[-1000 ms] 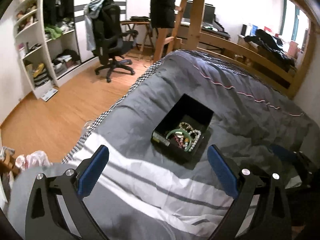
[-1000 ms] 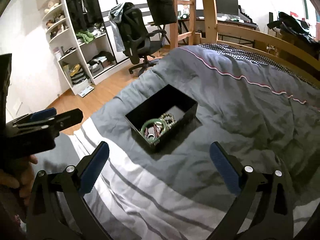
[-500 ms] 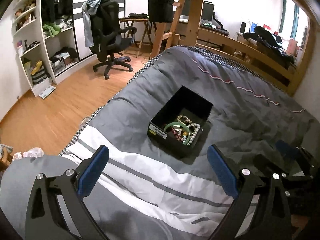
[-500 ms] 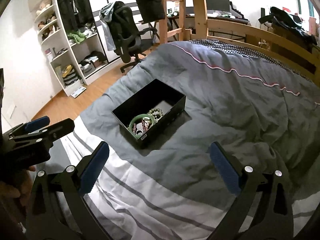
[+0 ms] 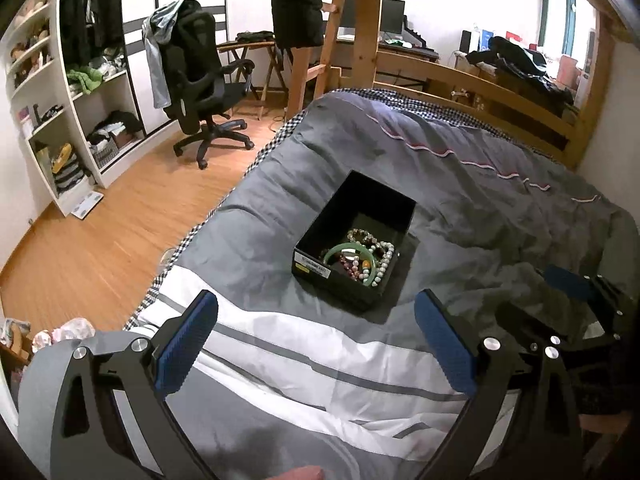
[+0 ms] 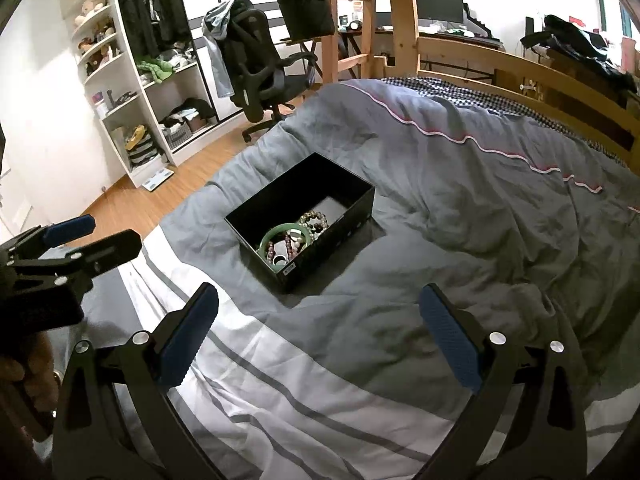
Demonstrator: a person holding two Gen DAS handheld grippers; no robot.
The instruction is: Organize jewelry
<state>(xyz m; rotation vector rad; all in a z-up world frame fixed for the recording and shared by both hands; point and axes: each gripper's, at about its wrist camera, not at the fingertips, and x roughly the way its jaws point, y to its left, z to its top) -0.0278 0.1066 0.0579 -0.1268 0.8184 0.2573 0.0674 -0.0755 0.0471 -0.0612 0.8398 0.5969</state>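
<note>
Box: your black box (image 5: 354, 240) sits open on the bed (image 5: 460, 208), mid-quilt, just beyond the white stripe.
Jewelry: all heaped at the box's near end: a green bangle (image 5: 351, 255), a pale bead strand (image 5: 380, 262), darker beads underneath.
Left tongs (image 5: 316, 344): spread wide, holding nothing, short of the box.
Right tongs (image 6: 320, 340): also wide and empty, short of the box.
Handling: the bangle looks stiff, smooth and likely brittle, so pinch across its rim. The strands should be limp and light; expect tangles, and lift slowly from a top loop.
Risk: the soft quilt may let the box tip.
</note>
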